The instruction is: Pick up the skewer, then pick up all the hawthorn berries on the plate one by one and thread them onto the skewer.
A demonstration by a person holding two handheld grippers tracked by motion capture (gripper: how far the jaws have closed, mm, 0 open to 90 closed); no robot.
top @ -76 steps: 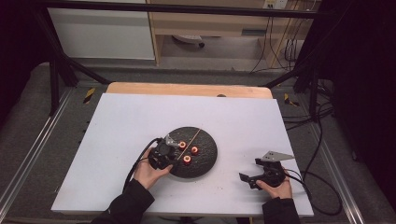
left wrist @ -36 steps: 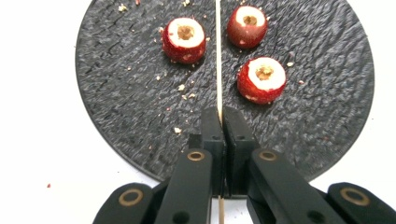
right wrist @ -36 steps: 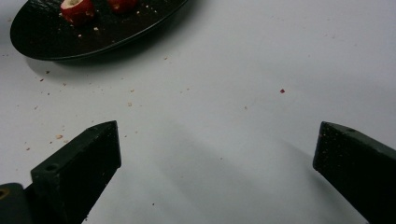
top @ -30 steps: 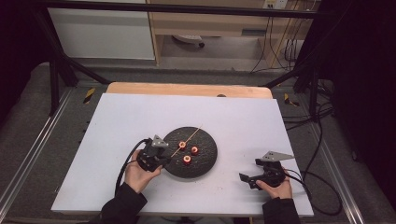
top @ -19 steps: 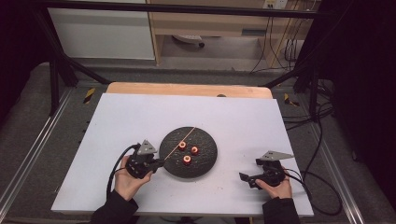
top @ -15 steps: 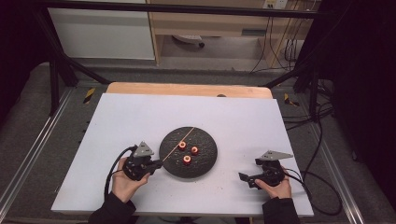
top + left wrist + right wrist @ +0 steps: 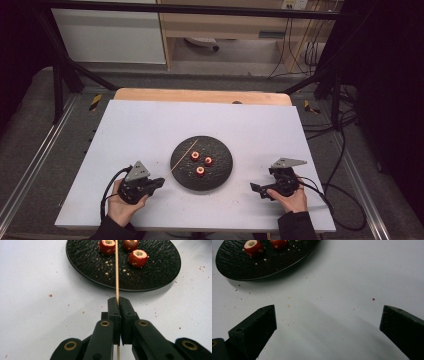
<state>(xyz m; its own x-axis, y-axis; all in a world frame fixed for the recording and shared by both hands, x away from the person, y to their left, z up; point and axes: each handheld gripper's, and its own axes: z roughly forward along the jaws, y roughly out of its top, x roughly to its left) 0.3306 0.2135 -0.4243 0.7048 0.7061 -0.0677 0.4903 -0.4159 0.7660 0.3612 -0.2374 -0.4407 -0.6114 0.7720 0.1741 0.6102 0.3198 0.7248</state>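
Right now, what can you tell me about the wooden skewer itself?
The skewer is a thin, straight, pale stick that looks like bamboo or wood, bare along its visible length. The left gripper has its jaws shut on it near one end, and a short stub shows behind them. From there it runs forward over the near rim of the black plate and on above the plate, passing between the cored red fruit pieces. Whether it rests on the plate or a fruit piece I cannot tell.
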